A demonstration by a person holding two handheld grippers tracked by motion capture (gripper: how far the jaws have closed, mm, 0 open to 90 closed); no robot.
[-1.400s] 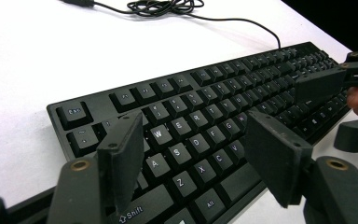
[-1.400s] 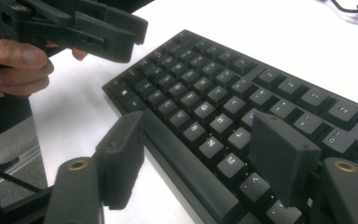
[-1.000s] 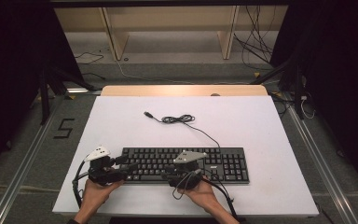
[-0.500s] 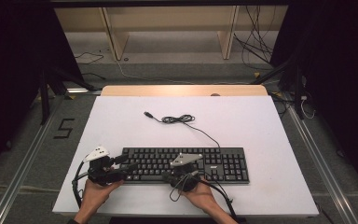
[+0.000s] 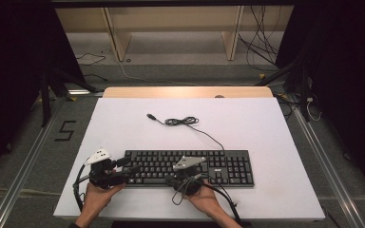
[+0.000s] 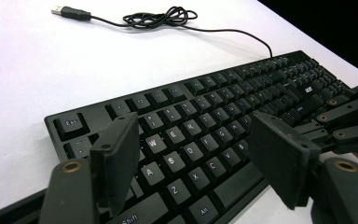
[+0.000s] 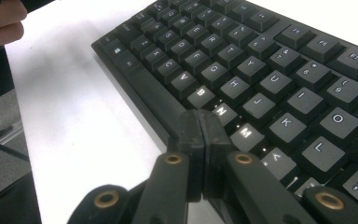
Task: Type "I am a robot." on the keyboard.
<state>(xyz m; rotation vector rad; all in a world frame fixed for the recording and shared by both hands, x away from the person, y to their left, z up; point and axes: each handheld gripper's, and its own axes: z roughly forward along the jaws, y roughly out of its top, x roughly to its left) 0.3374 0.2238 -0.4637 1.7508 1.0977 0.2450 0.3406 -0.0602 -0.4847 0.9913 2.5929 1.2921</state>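
A black keyboard point(image 5: 190, 167) lies near the front of the white tabletop point(image 5: 266, 133). Its cable point(image 5: 180, 121) is coiled behind it and ends in a USB plug point(image 5: 150, 116). My left gripper point(image 5: 132, 169) is open at the keyboard's left end; in the left gripper view its jaws point(image 6: 196, 158) straddle the letter keys point(image 6: 186, 140) with nothing between them. My right gripper point(image 5: 172, 179) sits at the keyboard's front edge. In the right gripper view its jaws point(image 7: 200, 126) are shut on nothing, tips over the space bar point(image 7: 154, 93) just below the N key point(image 7: 221, 111). Whether they touch it I cannot tell.
The cable point(image 6: 158, 18) and plug point(image 6: 70, 11) lie on bare tabletop beyond the keyboard. The right gripper's linkage point(image 6: 349, 116) shows at the right edge of the left gripper view. A wooden strip point(image 5: 185, 91) borders the far table edge, with shelving and loose cables behind.
The right gripper's jaws appear to have drawn together at the keyboard's front edge. Both hands and the keyboard stay where they were.
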